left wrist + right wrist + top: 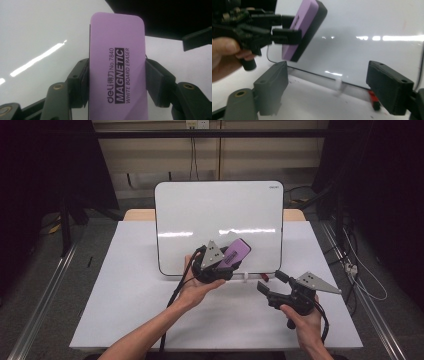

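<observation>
There was one eraser (235,254), purple with a black underside, one whiteboard (190,210) and two grippers. Starting on the left, the left gripper (224,265) was clenched on the eraser, a pad on each long side, as its own view showed with the label "MAGNETIC WHITE BOARD ERASER" facing the camera (117,75). It held the eraser up in front of the lower middle of the whiteboard; I could not tell whether the eraser touched the board. In the right gripper view the eraser (305,27) hung tilted before the glossy white panel.

Further right, the right gripper (263,287) hovered low over the bench (125,295) near the board's lower right corner, its jaws apart with nothing between them. One small red thing (374,98) lay at the board's foot, beside a small white piece (338,87).

The bench was covered in plain white. Around it stood dark curtains, a pale back wall with cables hanging, and grey floor with metal rails on both sides.
</observation>
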### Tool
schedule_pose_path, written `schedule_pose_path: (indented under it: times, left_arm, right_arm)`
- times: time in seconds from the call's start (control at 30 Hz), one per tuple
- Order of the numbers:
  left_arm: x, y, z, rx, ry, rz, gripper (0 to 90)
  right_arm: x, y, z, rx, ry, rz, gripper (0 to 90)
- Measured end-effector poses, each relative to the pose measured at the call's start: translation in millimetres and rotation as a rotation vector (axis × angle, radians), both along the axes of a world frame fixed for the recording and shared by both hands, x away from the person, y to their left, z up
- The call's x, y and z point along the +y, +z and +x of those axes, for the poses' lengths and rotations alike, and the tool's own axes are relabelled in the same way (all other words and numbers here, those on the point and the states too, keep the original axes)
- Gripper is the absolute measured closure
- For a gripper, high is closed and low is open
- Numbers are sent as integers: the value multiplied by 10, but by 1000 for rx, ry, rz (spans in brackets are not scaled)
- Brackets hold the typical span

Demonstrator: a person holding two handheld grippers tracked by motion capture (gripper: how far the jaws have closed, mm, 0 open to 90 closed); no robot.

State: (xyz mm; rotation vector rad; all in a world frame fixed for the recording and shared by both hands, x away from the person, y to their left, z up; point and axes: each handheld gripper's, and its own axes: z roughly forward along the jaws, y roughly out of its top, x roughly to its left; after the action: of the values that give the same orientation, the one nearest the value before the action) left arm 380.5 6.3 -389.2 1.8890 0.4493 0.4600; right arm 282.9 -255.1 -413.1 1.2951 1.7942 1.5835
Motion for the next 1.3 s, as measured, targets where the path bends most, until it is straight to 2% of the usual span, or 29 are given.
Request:
schedule_pose_path:
  times: [0.07,0.1,0.23,0.27,0.3,0.4,0.57,0.63,0.67,0.8,0.93,1.0,1.23,1.3]
  left_arm:
    - [30,-9,-46,-6,5,0,411]
    - [39,-19,-68,1,7,-15,411]
    - [77,-46,-129,-9,5,-13,411]
    - [81,-54,-143,-4,4,-16,411]
    - [91,-65,-158,-4,3,-30,411]
    - [103,-80,-189,-2,-10,-35,411]
    - [112,-85,-205,12,-20,-47,411]
    - [120,-89,-213,16,-25,-50,411]
    - [120,-94,-213,21,-31,-50,411]
    - [120,-112,-207,30,-39,-58,411]
    - [109,-121,-201,32,-37,-58,411]
    - [107,-124,-196,36,-32,-65,411]
    - [108,-149,-180,42,-34,-66,411]
    - [101,-156,-175,49,-39,-70,410]
  right_arm:
    - [53,30,27,-9,14,17,231]
    - [95,48,46,-11,20,42,247]
    - [214,95,133,-17,49,142,330]
    - [234,96,151,-18,50,144,340]
    - [257,98,178,-16,51,166,368]
    - [299,79,270,8,67,261,407]
    - [335,35,350,23,75,323,477]
    - [339,25,354,18,73,313,505]
    - [335,19,361,17,73,326,543]
    - [342,2,378,18,85,338,593]
    - [372,-29,396,29,95,346,613]
    - [362,-40,416,39,104,367,618]
    - [365,-60,435,46,107,368,627]
    - [363,-48,430,38,108,352,641]
